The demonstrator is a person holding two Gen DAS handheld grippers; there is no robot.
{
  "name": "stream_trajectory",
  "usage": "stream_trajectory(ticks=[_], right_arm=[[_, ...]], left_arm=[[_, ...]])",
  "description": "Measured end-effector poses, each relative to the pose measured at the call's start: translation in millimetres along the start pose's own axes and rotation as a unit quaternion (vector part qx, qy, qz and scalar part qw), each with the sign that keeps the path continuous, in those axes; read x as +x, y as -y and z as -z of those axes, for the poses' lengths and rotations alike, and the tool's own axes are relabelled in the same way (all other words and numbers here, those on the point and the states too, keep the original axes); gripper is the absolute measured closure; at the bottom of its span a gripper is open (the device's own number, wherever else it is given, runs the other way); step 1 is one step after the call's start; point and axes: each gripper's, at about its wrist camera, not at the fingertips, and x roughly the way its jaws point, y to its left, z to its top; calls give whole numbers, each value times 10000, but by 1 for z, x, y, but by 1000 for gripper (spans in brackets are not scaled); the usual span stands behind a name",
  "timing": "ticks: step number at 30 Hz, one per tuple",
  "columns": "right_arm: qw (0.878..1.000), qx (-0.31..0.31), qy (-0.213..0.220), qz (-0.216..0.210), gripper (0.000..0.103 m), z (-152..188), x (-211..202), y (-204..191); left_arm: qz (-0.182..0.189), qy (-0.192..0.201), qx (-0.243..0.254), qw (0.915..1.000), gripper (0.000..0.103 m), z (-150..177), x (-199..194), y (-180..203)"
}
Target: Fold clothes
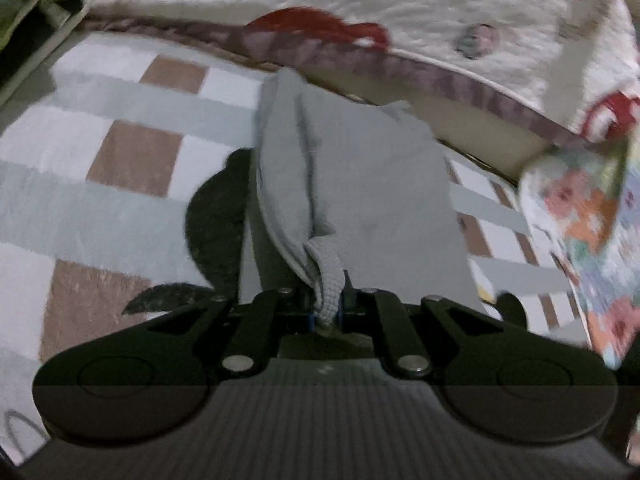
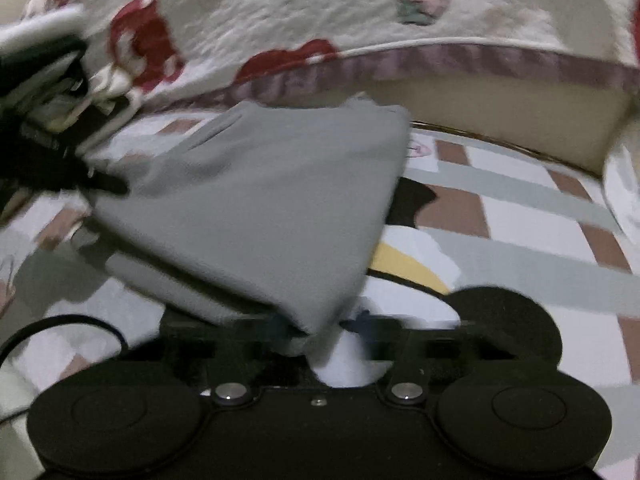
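Up close, the left tool (image 1: 329,305) is clenched on a bunched, ribbed edge of the grey garment (image 1: 360,184), the cloth pinched tight between its two black fingers (image 1: 262,312). From that grip the fabric runs away from the camera in a long rolled fold along its left side and spreads into a flat grey panel on the right, lifted off the rug at the near end and casting a dark shadow (image 1: 218,216) to the left.

The right tool (image 2: 320,330) is likewise clamped on a corner of the same grey garment (image 2: 256,200); its fingers are blurred, but the cloth narrows to a point right where they meet. From there the garment fans out to the left and away, stretched towards the left tool, which shows as a dark blurred shape (image 2: 52,160) at the left edge of the right wrist view, gripping the opposite end.

Beneath the garment lies a checked rug (image 1: 120,152) of white, pale grey and brown squares. A yellow and white patch with a dark outline (image 2: 404,268) shows on the rug just right of the cloth. Beyond the rug hangs a white quilted bedspread (image 1: 400,4) with red flowers and a mauve border (image 2: 460,64). A flowered cloth (image 1: 584,216) sits at the right edge of the left wrist view.
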Motion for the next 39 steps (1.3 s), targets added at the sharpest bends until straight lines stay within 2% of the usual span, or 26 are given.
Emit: stream_trajectory(ticks=[3, 4, 6, 8, 11, 14, 17, 18, 21, 22, 23, 25, 27, 30, 31, 34, 35, 37, 39], right_arm=[[9999, -74, -118, 70, 96, -10, -8, -4], [9995, -222, -162, 128, 96, -12, -8, -8], [9982, -471, -283, 252, 95, -8, -2, -11], [9974, -460, -445, 315, 93, -2, 8, -8], [9985, -231, -385, 297, 91, 5, 7, -4], [9965, -630, -395, 371, 88, 5, 6, -11], [9963, -678, -397, 360, 85, 5, 4, -11], [9966, -639, -393, 350, 85, 6, 3, -10], [9966, -647, -376, 357, 85, 9, 2, -11], [9962, -702, -368, 365, 85, 9, 2, -12], [9957, -762, -362, 371, 84, 10, 2, -13], [9948, -881, -349, 383, 80, 11, 1, -15], [9953, -833, -349, 362, 78, 11, 2, -14], [9974, -564, -340, 286, 77, 11, 2, -10], [9982, -428, -336, 250, 77, 11, 2, -7], [9992, 128, -343, 126, 72, 12, 3, 3], [9988, 343, -349, 83, 70, 13, 4, 7], [9933, 1099, -329, -101, 63, 16, 4, 21], [9842, 1723, -297, -285, 60, 18, 3, 31]], left_arm=[[-89, 428, 838, 9955, 95, 1, -21, 22], [-176, 236, 761, 9967, 95, 1, -14, 18], [-218, -241, 265, 9991, 95, 2, 7, 2], [-225, -583, -79, 9980, 94, 6, 22, -13], [-195, -601, -59, 9980, 94, 4, 18, -13], [-244, -604, 88, 9978, 93, 1, 12, -9], [-303, -718, 147, 9969, 90, 0, 12, -13], [-365, -841, 260, 9954, 88, -1, 12, -15], [-985, -713, 733, 9899, 78, -7, 1, -18], [-1050, -650, 721, 9897, 77, -11, -3, -22], [-1017, -590, 606, 9912, 80, -14, -7, -27], [-947, -470, 376, 9937, 78, -20, -15, -36], [-636, -416, 129, 9970, 77, -21, -16, -42], [125, -401, -242, 9988, 76, -21, -11, -42], [220, -364, -162, 9990, 75, -21, -7, -36], [395, -242, 207, 9987, 74, -20, 4, -16], [405, -237, 398, 9981, 68, -18, 8, -11], [413, -455, 442, 9971, 59, -7, 16, -10], [355, -843, 263, 9955, 60, 1, 24, -16]])
